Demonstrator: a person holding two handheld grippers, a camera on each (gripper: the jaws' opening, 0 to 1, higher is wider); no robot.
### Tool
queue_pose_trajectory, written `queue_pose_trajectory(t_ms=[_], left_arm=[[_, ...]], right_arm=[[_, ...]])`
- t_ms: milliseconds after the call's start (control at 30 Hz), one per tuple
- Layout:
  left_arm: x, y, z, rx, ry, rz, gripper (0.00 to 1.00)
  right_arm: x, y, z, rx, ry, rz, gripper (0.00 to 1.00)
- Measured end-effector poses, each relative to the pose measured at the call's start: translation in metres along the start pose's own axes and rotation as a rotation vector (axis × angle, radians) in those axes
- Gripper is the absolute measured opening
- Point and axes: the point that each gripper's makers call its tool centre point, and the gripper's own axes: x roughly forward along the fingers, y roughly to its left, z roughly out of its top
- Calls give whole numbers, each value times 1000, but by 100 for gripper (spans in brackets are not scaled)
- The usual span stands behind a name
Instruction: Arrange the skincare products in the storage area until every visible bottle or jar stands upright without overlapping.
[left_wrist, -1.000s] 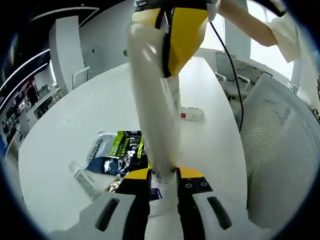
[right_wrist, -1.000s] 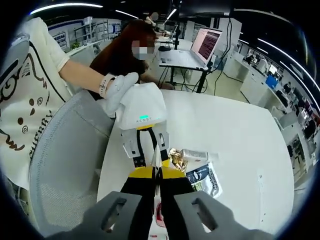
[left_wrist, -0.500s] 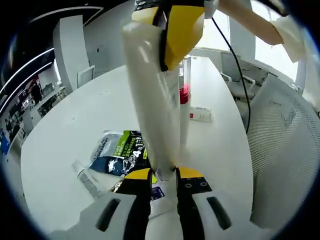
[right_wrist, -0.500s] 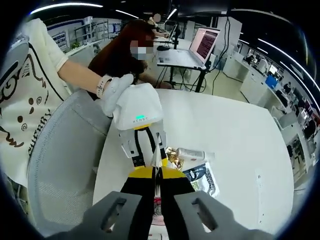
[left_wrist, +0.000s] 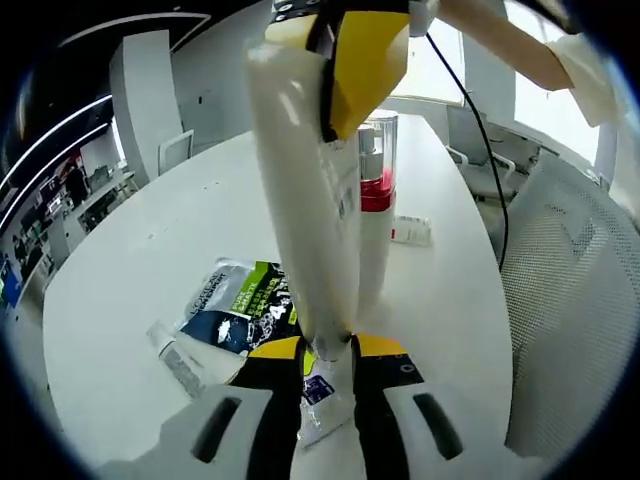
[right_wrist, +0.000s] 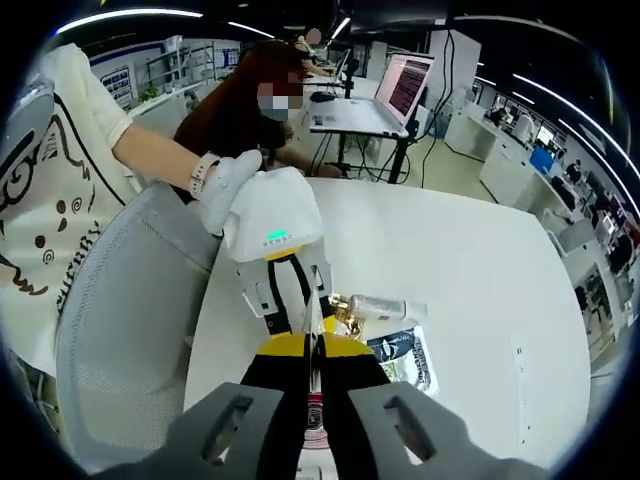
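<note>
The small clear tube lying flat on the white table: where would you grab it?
Probably across the middle of the small clear tube, coming straight down from above. It lies flat on the white table, clear of the dark and green sachet, so its long sides seem free for the jaws.

White table with sachets, small tube, upright bottle

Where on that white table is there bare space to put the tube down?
Bare tabletop stretches beyond the sachets. It is crowded near both grippers: the small tube, sachets and a red-collared bottle cluster there. The long white tube is gripped at both ends.
</note>
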Motion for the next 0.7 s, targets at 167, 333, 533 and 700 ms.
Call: queue_pose_trajectory(t_ms=[167,333,533,700], left_arm=[[-1,-1,-1,5,6,-4,14],[-1,-1,0,14,9,-7,14],[1,-3,2,39,-2,-35,18],[3,-2,15,21,-80,-81,18]], right_arm=[[1,3,0,-11,8,9,3],[1,5,-2,1,20,6,4],[3,3,-6,70,37,7,4],[4,4,-4,74,43,21,4]])
